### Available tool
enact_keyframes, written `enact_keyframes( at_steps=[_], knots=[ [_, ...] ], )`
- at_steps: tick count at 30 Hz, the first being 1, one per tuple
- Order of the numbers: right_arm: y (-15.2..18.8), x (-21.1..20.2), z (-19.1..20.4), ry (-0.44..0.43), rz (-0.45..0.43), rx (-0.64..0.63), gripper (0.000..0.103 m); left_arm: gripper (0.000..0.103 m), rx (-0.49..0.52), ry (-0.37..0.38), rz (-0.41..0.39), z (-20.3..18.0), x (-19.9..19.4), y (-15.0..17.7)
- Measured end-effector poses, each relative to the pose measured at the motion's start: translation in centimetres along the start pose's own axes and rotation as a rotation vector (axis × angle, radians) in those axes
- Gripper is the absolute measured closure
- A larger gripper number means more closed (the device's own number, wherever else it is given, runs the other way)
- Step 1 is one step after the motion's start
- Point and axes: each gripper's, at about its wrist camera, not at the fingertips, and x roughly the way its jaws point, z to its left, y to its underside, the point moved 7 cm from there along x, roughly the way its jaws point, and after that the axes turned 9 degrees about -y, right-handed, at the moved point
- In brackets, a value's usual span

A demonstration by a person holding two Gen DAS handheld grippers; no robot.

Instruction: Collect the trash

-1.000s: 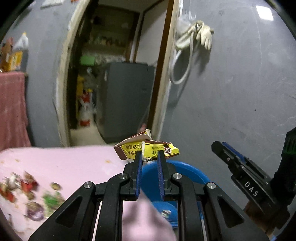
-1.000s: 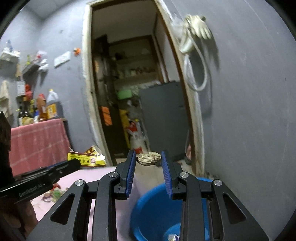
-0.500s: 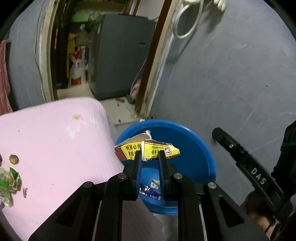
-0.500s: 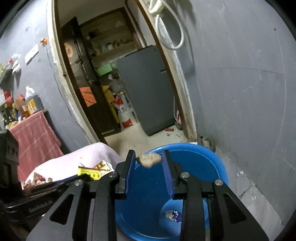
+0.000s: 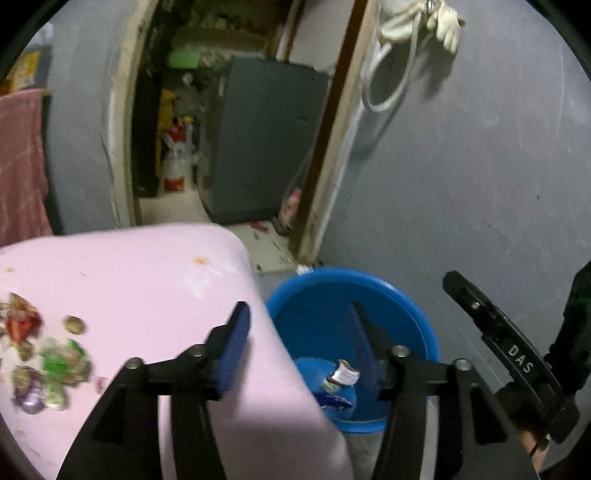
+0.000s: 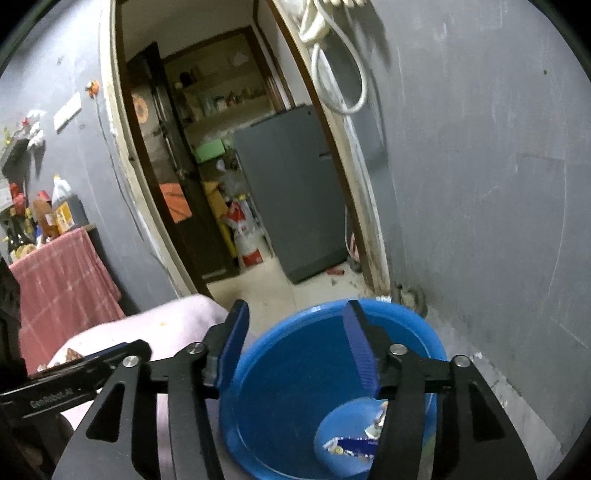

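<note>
A blue basin [image 5: 314, 314] [image 6: 295, 376] stands on the floor beside the pink-covered table [image 5: 129, 280]. Crumpled wrappers [image 5: 341, 374] [image 6: 351, 445] lie at its bottom. My left gripper [image 5: 299, 332] hovers over the table's corner and the basin's left rim, its jaws opening with nothing between them. My right gripper [image 6: 293, 332] hangs above the basin, its jaws opening too and holding nothing. More trash [image 5: 44, 358] lies scattered on the table at the far left. The right gripper's body [image 5: 509, 354] shows at the right of the left wrist view.
A grey wall [image 6: 480, 184] rises right behind the basin. A doorway [image 6: 229, 166] opens onto a room with a grey fridge [image 6: 291, 192]. A red cloth [image 6: 62, 280] covers a shelf of bottles at left. A hose and gloves [image 5: 413, 33] hang on the wall.
Both grippers tilted down over the basin and opened. The yellow-brown wrapper left the left gripper's fingers and the crumpled scrap left the right gripper's fingers.
</note>
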Motion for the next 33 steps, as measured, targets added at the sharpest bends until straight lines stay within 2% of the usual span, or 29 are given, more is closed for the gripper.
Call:
enact_keyframes(
  at_steps=[3, 8, 9, 10, 14, 20, 25, 33],
  knots=[
    [-0.8, -0.9, 1.3, -0.015, -0.055, -0.031, 0.031, 0.042, -0.025, -0.031, -0.073, 1.6, -2.2, -1.0],
    [-2.0, -2.3, 4.2, -0.061, -0.143, -0.088, 0.012, 0.014, -0.060, -0.102, -0.200, 4.6, -6.5, -2.3],
    [-2.2, -2.6, 5.0, -0.074, -0.162, -0.101, 0.009, 0.012, -0.063, -0.114, -0.221, 5.1, -7.2, -2.4],
    [-2.4, -2.9, 5.8, -0.089, -0.182, -0.115, 0.001, 0.008, -0.066, -0.132, -0.248, 5.8, -8.2, -2.6],
    [-3.2, -3.7, 9.2, -0.147, -0.245, -0.171, 0.000, 0.003, -0.070, -0.207, -0.337, 8.6, -11.5, -2.6],
    [-3.2, -4.8, 14.3, -0.216, -0.308, -0.267, 0.000, 0.002, -0.090, -0.289, -0.419, 12.2, -15.8, -2.0],
    [-2.7, -4.9, 17.9, -0.274, -0.323, -0.316, 0.000, 0.002, -0.112, -0.355, -0.457, 15.6, -18.4, -0.9],
    [-1.2, -4.4, 22.3, -0.375, -0.310, -0.354, 0.000, 0.002, -0.141, -0.450, -0.473, 20.9, -21.1, 1.4]
  ],
)
